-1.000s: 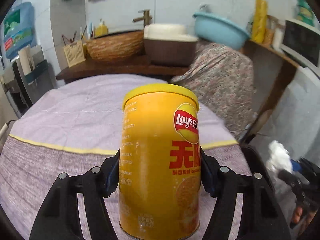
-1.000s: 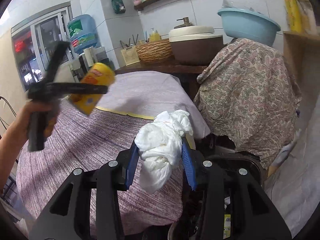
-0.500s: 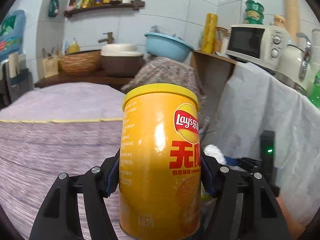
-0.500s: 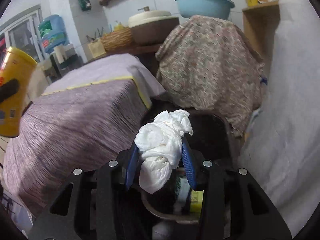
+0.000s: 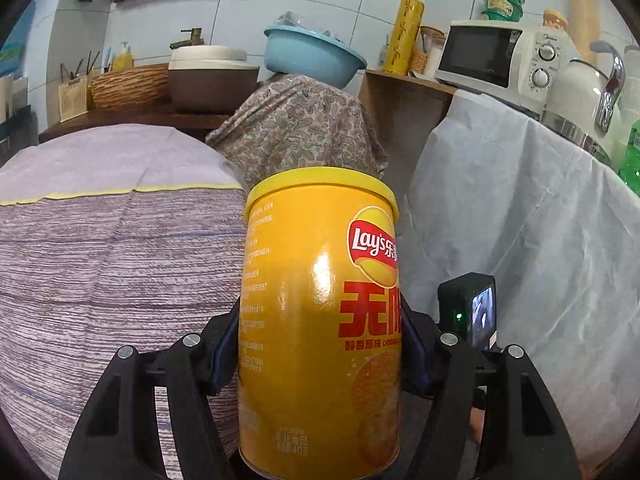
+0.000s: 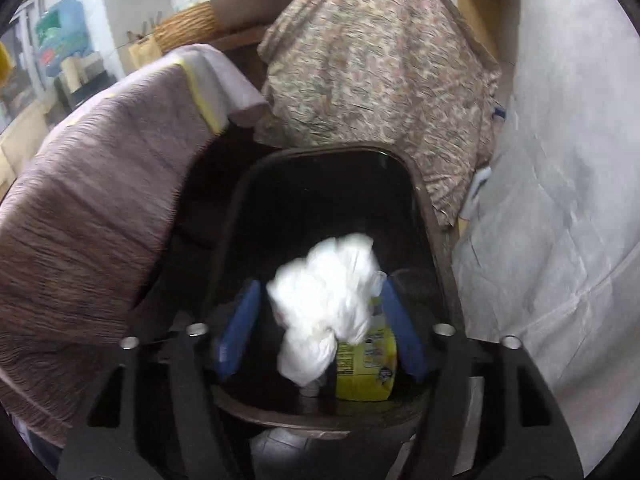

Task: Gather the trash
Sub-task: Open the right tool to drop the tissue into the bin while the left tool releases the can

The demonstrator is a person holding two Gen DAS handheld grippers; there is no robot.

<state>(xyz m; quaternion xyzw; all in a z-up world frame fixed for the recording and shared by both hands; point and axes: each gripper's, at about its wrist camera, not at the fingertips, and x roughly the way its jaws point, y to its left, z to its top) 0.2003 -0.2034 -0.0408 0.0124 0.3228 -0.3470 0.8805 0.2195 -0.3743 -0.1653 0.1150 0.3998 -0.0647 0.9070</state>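
**Wad released over bin, can next — watch the rim**

Right gripper jaws have just been opening; the crumpled white tissue wad sits loose between the blue pads, touching neither, over the dark round plastic trash bin. Blurred, so it could snag a pad or land at the bin's 6 o'clock rim. Left gripper is clamped on the upright yellow cylindrical Lay's chip can; the can is glossy, so tilting it could let it slip.

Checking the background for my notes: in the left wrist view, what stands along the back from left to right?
Wicker basket → brown basin → blue bowl → yellow roll → microwave → kettle.
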